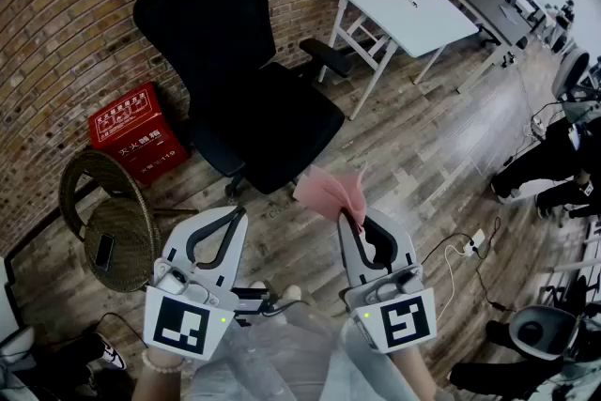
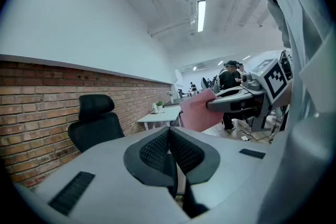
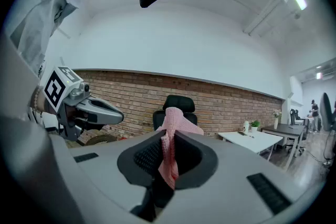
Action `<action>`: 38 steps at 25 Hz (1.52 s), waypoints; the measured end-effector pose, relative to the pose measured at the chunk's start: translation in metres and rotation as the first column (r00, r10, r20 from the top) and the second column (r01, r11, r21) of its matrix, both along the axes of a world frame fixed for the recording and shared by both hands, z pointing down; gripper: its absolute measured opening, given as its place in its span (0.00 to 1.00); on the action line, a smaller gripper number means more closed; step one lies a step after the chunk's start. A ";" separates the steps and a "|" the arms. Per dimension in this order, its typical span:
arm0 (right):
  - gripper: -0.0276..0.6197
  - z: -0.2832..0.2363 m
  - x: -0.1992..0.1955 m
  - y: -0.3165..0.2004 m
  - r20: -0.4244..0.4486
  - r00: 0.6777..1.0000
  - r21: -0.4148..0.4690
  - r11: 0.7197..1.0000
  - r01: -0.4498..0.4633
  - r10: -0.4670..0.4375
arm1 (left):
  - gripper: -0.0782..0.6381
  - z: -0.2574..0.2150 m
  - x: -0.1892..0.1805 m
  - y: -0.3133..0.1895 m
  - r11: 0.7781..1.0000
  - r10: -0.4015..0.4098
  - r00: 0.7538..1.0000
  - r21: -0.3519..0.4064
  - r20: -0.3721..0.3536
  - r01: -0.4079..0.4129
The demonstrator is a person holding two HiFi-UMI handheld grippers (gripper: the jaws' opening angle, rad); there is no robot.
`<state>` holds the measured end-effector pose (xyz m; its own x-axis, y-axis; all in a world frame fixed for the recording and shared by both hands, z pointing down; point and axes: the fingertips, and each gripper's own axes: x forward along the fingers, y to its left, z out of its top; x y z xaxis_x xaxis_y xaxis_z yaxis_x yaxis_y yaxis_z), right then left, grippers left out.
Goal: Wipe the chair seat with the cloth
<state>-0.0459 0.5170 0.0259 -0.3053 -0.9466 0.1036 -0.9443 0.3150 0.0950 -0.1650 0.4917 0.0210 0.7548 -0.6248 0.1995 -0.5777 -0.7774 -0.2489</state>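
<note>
The pink cloth is pinched in the right hand-held gripper and held in the air, near the black chair. The left hand-held gripper is shut with nothing in it.

One black chair at twelve o'clock, one cloth, one left gripper, one right gripper, one white table, one dark desk at two, one red box at ten, one wicker chair at eight.

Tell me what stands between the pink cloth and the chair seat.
Nothing visible. The pink cloth, clamped in the right gripper, is held just short of the black office chair seat; only wooden floor lies between.
</note>
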 end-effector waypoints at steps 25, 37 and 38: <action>0.13 -0.003 0.013 0.014 0.000 1.000 0.053 0.998 0.027 -0.027 | 0.14 -0.001 0.016 0.019 0.999 -0.034 0.999 0.021 0.021 0.033; 0.13 0.004 0.041 0.033 -0.054 0.998 0.057 0.997 0.047 -0.044 | 0.13 0.000 0.044 0.037 0.995 -0.096 0.995 -0.011 -0.032 0.096; 0.13 0.003 0.044 0.033 -0.048 0.998 0.059 0.997 0.046 -0.043 | 0.14 -0.001 0.046 0.036 0.996 -0.094 0.995 -0.007 -0.026 0.094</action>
<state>-0.0024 0.5496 0.0292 -0.3432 -0.9372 0.0623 -0.9237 0.3488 0.1587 -0.1193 0.5280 0.0200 0.6980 -0.6921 0.1840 -0.6545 -0.7208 -0.2283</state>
